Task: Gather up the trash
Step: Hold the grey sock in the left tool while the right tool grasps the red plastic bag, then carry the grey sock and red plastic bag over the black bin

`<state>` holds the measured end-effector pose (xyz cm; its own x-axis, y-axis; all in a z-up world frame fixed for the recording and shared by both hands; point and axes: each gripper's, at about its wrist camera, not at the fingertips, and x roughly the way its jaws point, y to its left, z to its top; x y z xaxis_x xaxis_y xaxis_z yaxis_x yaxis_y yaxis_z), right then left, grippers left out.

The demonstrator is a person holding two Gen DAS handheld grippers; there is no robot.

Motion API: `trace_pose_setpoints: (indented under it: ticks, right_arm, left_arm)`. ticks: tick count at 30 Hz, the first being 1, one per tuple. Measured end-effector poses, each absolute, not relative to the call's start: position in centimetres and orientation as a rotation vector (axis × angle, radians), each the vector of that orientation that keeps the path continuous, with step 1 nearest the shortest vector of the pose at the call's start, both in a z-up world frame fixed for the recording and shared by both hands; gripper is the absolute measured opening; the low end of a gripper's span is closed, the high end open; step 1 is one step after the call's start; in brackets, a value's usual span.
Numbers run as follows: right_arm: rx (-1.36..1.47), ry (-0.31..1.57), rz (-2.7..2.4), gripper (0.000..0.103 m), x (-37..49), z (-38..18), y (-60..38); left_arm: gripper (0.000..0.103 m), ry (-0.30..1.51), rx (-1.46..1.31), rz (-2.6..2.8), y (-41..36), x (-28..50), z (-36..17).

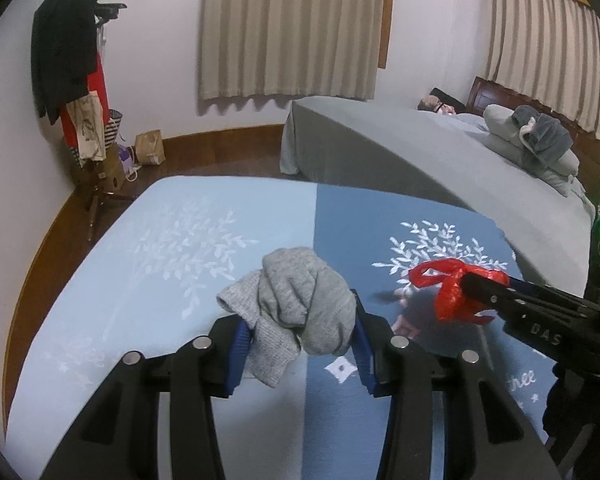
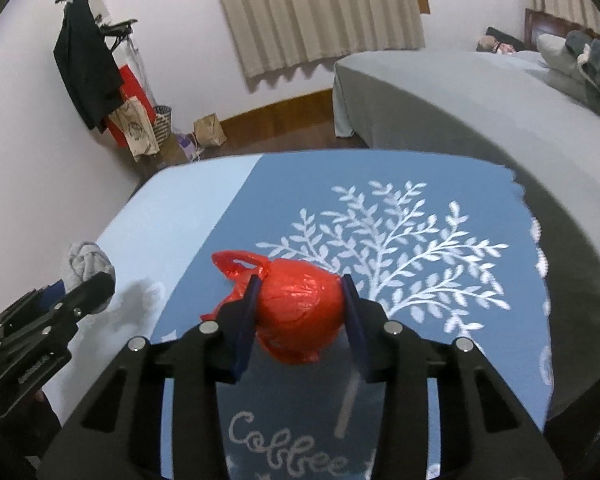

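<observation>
Right gripper (image 2: 300, 304) clamps red bag (image 2: 296, 312) — left gripper (image 1: 298, 344) grips grey cloth (image 1: 300, 300).

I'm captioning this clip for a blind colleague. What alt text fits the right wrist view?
The right gripper is closed on a tied red plastic bag, just above a blue tablecloth printed with white leaves. At far left, the left gripper holds a bundle of grey cloth; a grey bed and beige curtains lie behind.
</observation>
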<state>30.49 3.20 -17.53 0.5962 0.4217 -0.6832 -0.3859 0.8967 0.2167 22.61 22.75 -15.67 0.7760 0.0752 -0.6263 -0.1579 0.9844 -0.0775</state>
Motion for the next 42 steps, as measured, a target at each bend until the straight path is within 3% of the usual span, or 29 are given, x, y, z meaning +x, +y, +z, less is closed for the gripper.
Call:
trace_pose_setpoints:
  ticks: [42]
  right_arm:
    - [0.135,0.607,0.153,0.038,11.2,-7.7,-20.7]
  left_arm:
    - [0.045,0.58,-0.025,-0.329,1.4,14.4,-7.7]
